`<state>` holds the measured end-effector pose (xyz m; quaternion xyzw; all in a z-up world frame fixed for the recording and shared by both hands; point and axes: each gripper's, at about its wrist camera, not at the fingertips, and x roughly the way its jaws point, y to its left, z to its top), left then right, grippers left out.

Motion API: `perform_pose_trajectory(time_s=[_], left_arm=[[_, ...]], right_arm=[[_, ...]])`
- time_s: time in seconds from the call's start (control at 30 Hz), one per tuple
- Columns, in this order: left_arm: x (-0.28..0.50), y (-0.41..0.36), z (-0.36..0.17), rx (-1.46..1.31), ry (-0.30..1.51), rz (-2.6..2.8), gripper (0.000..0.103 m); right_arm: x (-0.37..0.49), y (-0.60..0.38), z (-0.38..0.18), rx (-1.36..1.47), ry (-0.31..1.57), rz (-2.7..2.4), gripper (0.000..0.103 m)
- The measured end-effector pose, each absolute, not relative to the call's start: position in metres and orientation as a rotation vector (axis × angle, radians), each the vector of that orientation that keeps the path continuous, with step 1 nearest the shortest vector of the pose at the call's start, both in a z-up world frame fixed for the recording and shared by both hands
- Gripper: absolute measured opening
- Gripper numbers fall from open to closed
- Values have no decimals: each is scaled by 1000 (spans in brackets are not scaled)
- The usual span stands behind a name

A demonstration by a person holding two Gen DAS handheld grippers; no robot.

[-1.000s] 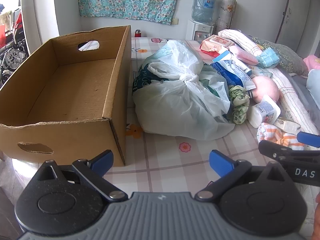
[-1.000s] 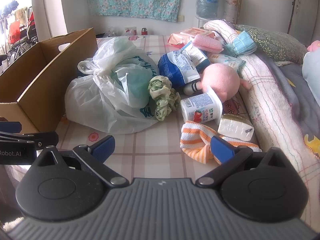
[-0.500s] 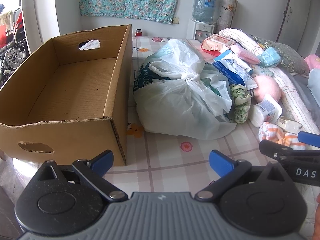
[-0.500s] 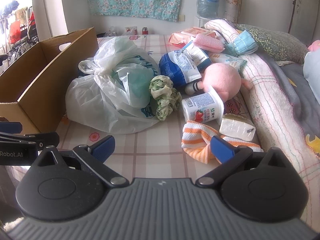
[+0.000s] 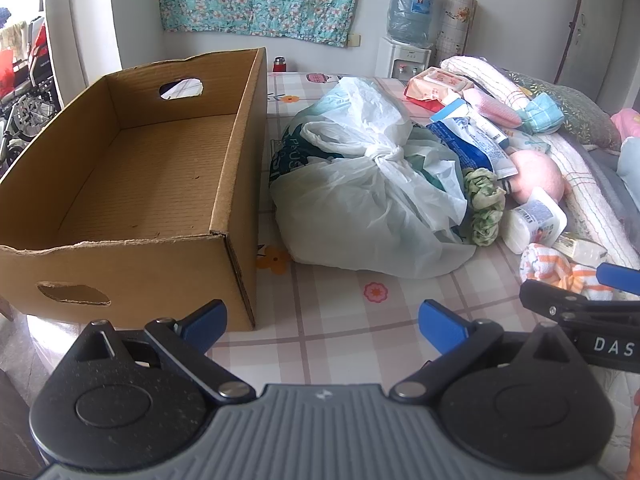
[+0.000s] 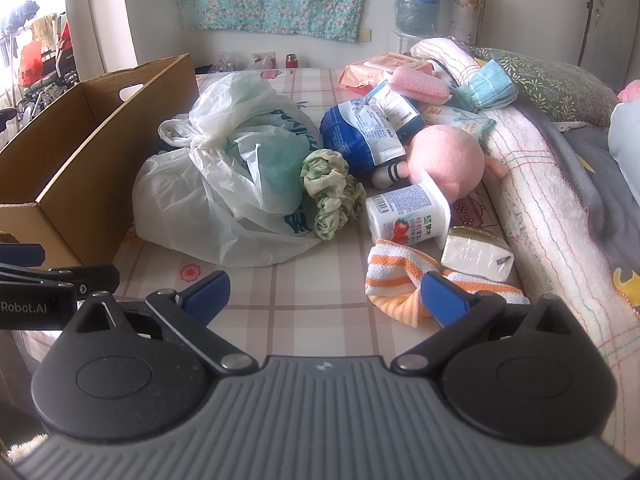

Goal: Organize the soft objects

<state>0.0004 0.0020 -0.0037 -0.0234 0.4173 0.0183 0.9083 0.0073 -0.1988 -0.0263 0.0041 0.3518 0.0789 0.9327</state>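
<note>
Cardboard box ahead-left of left hand-held gripper; tied plastic bag ahead, beside box; striped cloth touching right hand-held gripper right finger.

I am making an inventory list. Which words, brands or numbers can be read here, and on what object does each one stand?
"DAS": right claw, cut off by the frame.
"Robot.AI": left claw.
"PAUS": bag inside the white plastic bag, partly hidden.
Yogurt cup, blue packet, water jug: too small to read.

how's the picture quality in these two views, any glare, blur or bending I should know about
Left wrist view: sharp, but the fisheye bows the cardboard box edges, and daylight blows out the doorway at the left. Right wrist view: equally sharp, soft even light, faint sheen on the white plastic bag, dark vignette in the corners.
</note>
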Motion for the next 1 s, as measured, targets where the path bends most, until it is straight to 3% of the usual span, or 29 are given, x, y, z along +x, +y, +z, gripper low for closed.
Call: perform_pose_trajectory(time_s=[0.6,1.0], left_arm=[[-9,0,-7,128,816,61,102],[-1,-47,8,143,754,-160,103]], right_arm=[[5,-201,-30,20,718,153,102],[-10,-266,-38,172,657,29,102]])
